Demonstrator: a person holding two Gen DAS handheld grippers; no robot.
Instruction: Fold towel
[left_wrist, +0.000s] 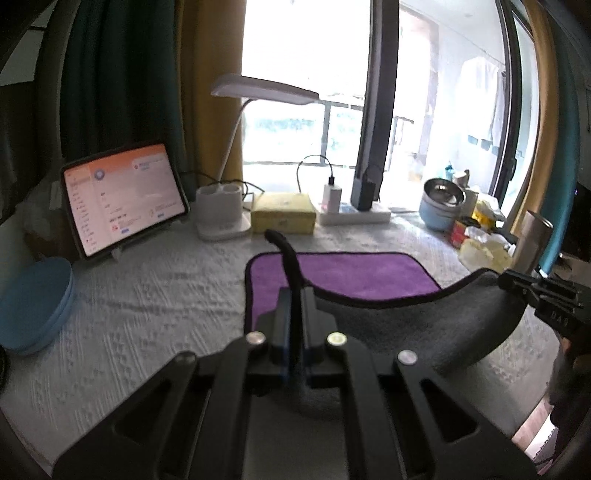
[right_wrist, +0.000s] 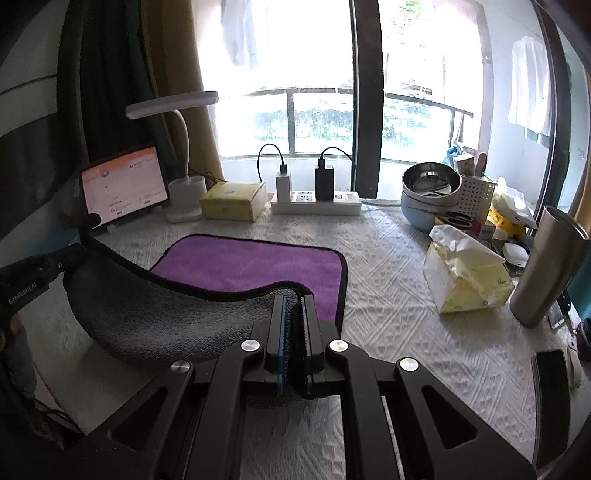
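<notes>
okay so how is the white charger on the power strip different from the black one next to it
The white charger is pale, slimmer and shorter; the black charger is dark, wider and taller. The white charger sits toward the left end of the power strip, near the yellow box; the black charger sits toward the strip's middle, right of the white one. Both stand upright, plugged into the strip, each with a black cable looping from its top.

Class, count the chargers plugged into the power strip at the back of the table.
2. A white charger sits toward the left end of the power strip, and a black charger stands just right of it, each with a black cable.
</notes>
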